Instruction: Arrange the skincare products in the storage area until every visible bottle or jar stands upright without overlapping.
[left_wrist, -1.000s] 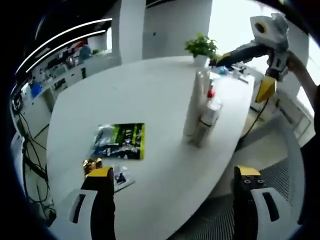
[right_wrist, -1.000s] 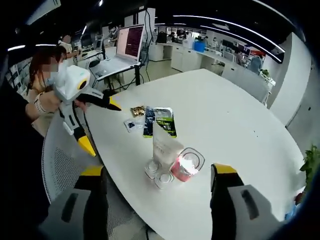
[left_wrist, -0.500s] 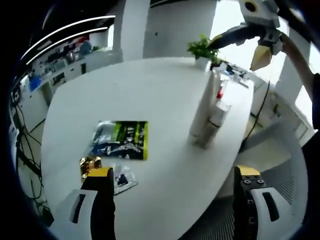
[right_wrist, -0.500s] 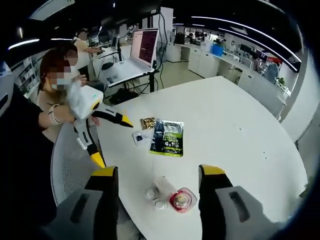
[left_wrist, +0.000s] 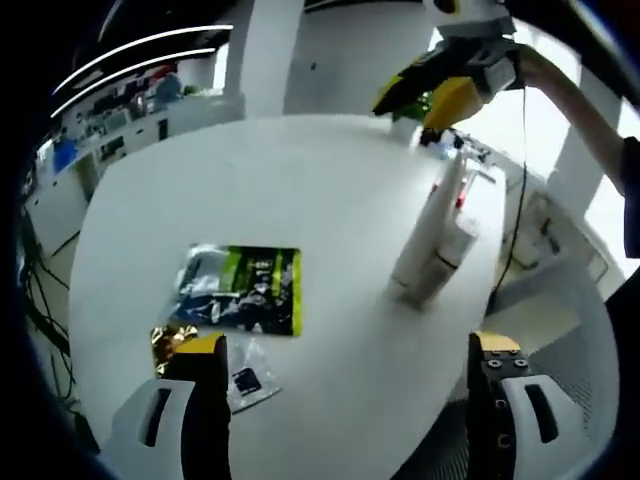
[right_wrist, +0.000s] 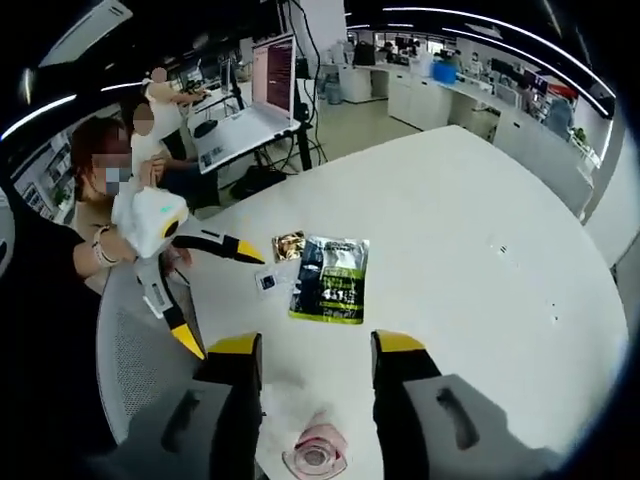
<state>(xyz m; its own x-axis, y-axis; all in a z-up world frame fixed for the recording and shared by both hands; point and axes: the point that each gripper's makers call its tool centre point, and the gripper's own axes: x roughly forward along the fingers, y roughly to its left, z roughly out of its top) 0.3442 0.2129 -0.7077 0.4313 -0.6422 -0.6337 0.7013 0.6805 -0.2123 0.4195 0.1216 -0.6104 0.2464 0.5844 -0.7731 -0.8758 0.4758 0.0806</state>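
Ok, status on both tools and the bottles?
Right tool open, above the bottles. Left tool open, empty, off to the side. Bottles upright, clustered at the table edge. Green packet lies flat nearby.

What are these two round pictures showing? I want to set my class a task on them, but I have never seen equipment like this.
A person holds a hand-held gripper in each hand, and a fisheye camera rides on each. The left gripper view looks along the left gripper, whose yellow-tipped fingers rise from the bottom; the right gripper comes in at top right. The right gripper view looks down from above between that gripper's own fingers, with the left gripper at left. On the white table stand upright skincare bottles; a green and black packet, a gold sachet and a small clear sachet lie flat. Both grippers are open and hold nothing.
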